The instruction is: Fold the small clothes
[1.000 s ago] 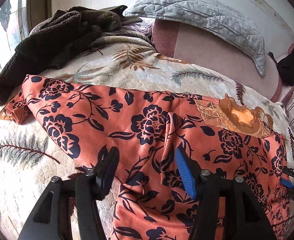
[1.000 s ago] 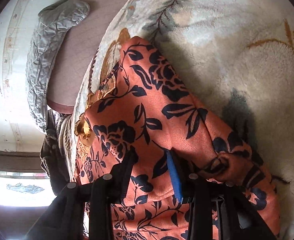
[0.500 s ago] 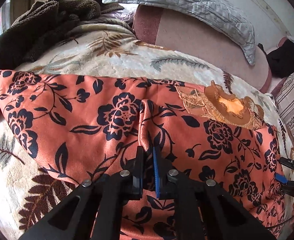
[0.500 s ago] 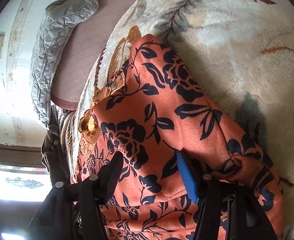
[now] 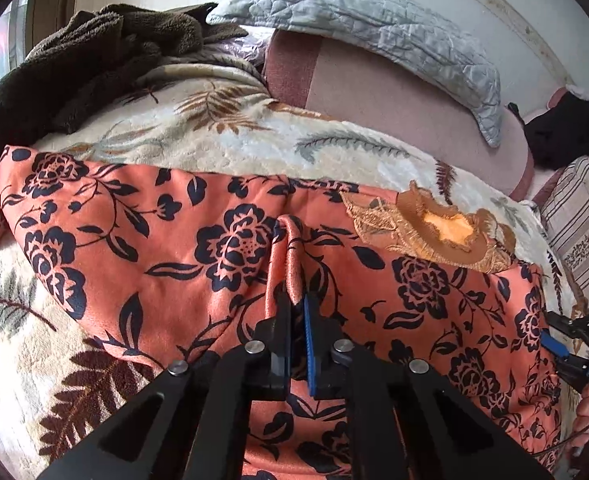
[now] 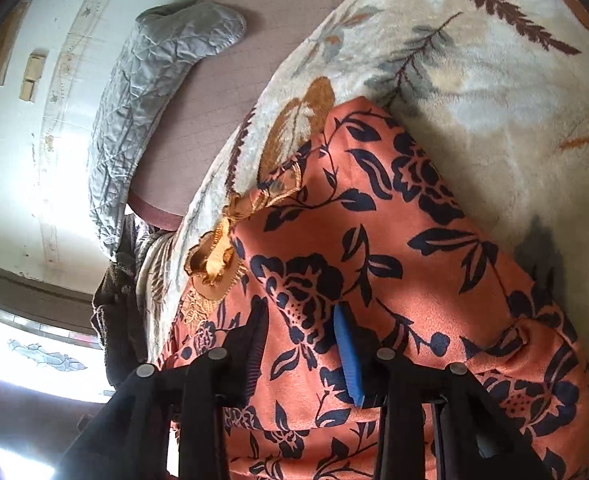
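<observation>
While our left gripper (image 5: pixel 297 312) has its jaws pinched tight on a raised ridge of the orange floral garment (image 5: pixel 198 248), the cloth beyond the pinch spreads flat across the leaf-patterned blanket (image 5: pixel 222 136) on the bed. We see the ridge run up from the jaws toward the middle of the garment, and its gold embroidered neckline (image 5: pixel 438 228) lies to the right of that. Much of the near hem is hidden under our own gripper frame, and the sleeve end at the far left is cut off by the lens edge.

Our right gripper (image 6: pixel 300 340) stands with its jaws partly apart and closing, the garment's fabric lying between them; from its own view we cannot tell whether the pads already press the cloth. In the left wrist view that same gripper shows only as a dark tip at the right rim, with a few fingertips (image 5: pixel 588 400) of the person's hand below it, the rest out of frame.

Behind the garment we make out a grey quilted cushion (image 5: pixel 374 28) resting on a pinkish bolster (image 5: pixel 394 100), and a dark brown fleece (image 5: pixel 78 60) heaped at the left. A black item at the far right is too cropped to identify. The window in the right wrist view is blown out by glare.
</observation>
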A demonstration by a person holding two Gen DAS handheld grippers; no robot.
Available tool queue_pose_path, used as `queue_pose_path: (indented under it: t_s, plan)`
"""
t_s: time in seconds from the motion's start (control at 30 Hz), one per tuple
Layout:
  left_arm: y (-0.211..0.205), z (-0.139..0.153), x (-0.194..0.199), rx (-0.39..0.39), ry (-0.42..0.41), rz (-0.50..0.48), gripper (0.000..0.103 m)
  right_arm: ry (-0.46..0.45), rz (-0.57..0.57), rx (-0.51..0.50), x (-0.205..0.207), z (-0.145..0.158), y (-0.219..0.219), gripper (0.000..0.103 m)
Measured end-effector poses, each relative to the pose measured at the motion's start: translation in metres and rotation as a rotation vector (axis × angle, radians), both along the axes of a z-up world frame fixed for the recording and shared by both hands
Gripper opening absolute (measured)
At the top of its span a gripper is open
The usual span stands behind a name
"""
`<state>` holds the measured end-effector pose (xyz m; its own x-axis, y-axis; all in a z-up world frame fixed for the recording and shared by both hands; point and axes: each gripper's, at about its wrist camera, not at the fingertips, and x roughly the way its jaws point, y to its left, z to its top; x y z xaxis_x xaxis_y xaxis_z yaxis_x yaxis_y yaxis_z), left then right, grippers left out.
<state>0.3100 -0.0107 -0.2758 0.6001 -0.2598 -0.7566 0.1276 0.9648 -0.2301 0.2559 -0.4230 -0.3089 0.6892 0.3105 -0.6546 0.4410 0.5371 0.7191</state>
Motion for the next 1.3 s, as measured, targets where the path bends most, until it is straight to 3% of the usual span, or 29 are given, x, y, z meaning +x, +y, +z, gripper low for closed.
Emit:
queue_pose_path:
  t_s: [0.13,0.23,0.3,0.37,0.43,0.53,0.63,0.73,0.8,0.9,0.97,1.0,1.17,1.3]
  plan:
    - [-0.002,0.010,-0.009,0.011,-0.033,-0.009,0.005,0.009,-0.022,-0.029,-0.002,0.004,0.002,0.036]
    - [-0.004,0.005,-0.019,0.085,-0.054,-0.011,0.005,-0.006,-0.028,-0.076,-0.003,0.009,0.008,0.036]
    - [-0.003,-0.004,-0.023,0.116,-0.029,-0.004,0.005,0.006,0.012,-0.093,0.001,0.006,0.017,0.037]
    - [-0.007,-0.011,-0.024,0.161,-0.031,0.002,0.005,0.095,0.095,-0.140,0.008,-0.006,0.031,0.038]
    - [-0.013,-0.019,-0.023,0.218,-0.030,0.007,0.005,0.077,0.134,-0.217,0.002,-0.004,0.038,0.038]
    - [-0.011,-0.026,-0.023,0.177,0.008,0.038,0.006,0.100,0.121,-0.233,-0.017,0.008,0.034,0.038]
    - [-0.009,-0.020,-0.031,0.162,0.002,0.048,0.009,0.020,0.082,-0.238,-0.044,0.029,0.029,0.039]
    - [-0.001,-0.007,-0.047,0.152,-0.017,0.056,0.034,-0.065,0.087,-0.261,-0.067,0.054,0.037,0.039]
    - [0.008,0.005,-0.057,0.157,-0.040,0.081,0.068,-0.132,0.103,-0.253,-0.089,0.068,0.045,0.039]
    - [0.021,0.028,-0.070,0.178,-0.076,0.122,0.074,-0.185,0.129,-0.302,-0.119,0.086,0.058,0.039]
    - [0.028,0.043,-0.077,0.193,-0.088,0.123,0.080,-0.214,0.142,-0.347,-0.138,0.096,0.065,0.055]
    - [0.031,0.051,-0.082,0.201,-0.102,0.127,0.081,-0.229,0.133,-0.362,-0.147,0.099,0.067,0.073]
    - [0.054,0.091,-0.106,0.236,-0.186,0.168,0.089,-0.253,0.138,-0.428,-0.178,0.104,0.080,0.075]
    - [0.076,0.112,-0.120,0.260,-0.198,0.201,0.091,-0.270,0.168,-0.446,-0.183,0.102,0.088,0.075]
